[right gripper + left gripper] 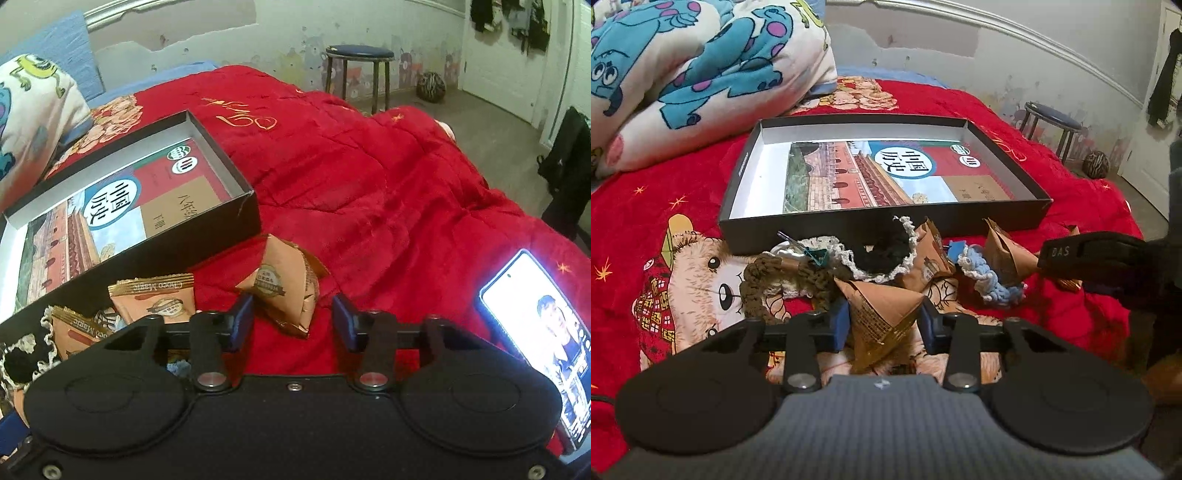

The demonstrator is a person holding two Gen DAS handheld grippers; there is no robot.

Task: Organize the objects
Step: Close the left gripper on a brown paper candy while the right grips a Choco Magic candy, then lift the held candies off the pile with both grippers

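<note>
We pinch a snack packet (882, 314) in the left gripper (884, 325), then must lift it into the black box (882, 225).

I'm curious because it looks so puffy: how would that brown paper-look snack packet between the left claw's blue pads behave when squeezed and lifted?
The brown pyramid-shaped snack packet is probably light, since it looks puffed. Its creased wrapper suggests it would crumple rather than stay stiff. The left claw pinches a tapering shape, so it might slip.
</note>
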